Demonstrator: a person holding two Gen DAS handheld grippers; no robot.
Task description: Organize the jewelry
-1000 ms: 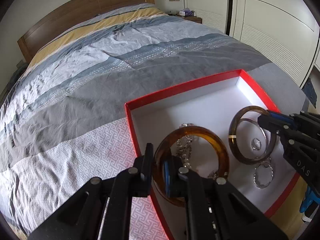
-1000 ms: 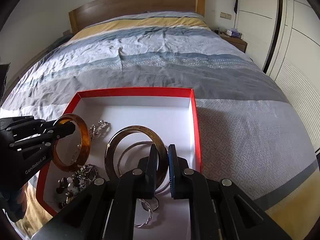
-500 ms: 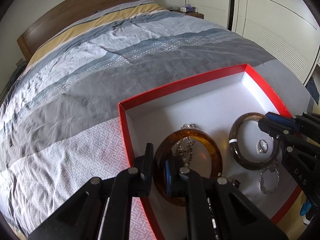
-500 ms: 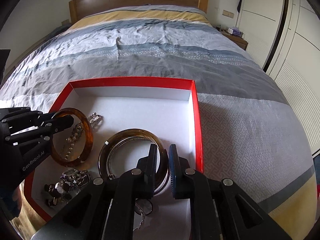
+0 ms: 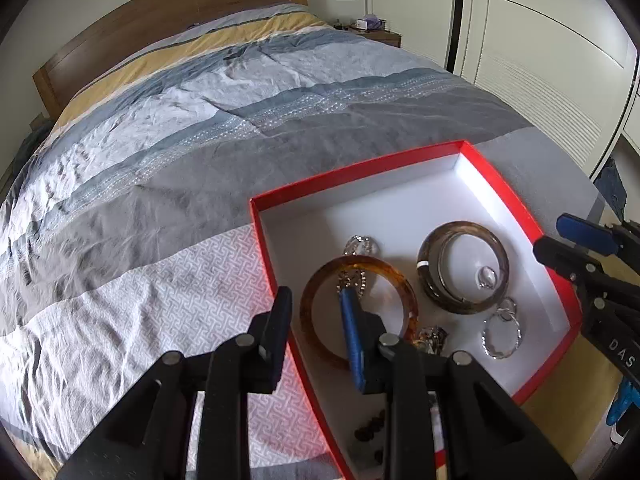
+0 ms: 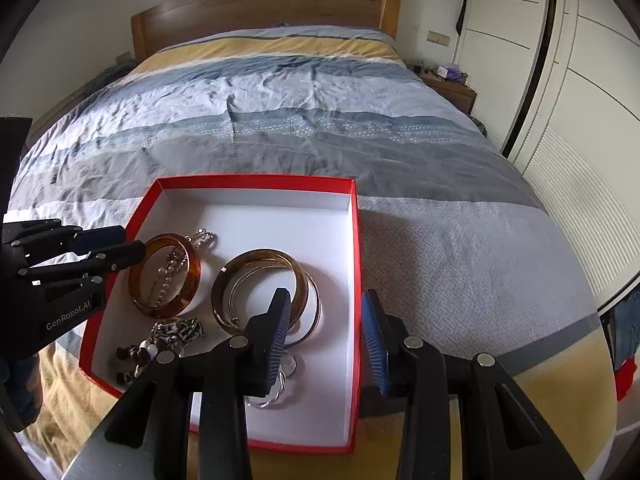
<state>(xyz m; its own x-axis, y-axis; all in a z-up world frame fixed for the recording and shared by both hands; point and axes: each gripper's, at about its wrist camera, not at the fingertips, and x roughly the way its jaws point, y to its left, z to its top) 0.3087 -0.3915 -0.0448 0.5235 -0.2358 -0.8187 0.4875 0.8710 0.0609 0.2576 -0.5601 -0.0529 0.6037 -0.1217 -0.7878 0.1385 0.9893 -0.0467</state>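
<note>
A red box with a white inside lies on the bed; it also shows in the right wrist view. In it lie an amber bangle, a darker brown bangle over silver bangles, silver rings, chains and dark beads. My left gripper is open, straddling the box's left wall beside the amber bangle. My right gripper is open, empty, straddling the box's right wall beside the brown bangle.
The bed has a wrinkled grey, blue and yellow striped cover and a wooden headboard. White wardrobe doors stand on the right. A nightstand with small items is beside the bed.
Both grippers opened and let go of their bangles. The amber and brown bangles now lie flat in the box. Both grippers drew back slightly.
</note>
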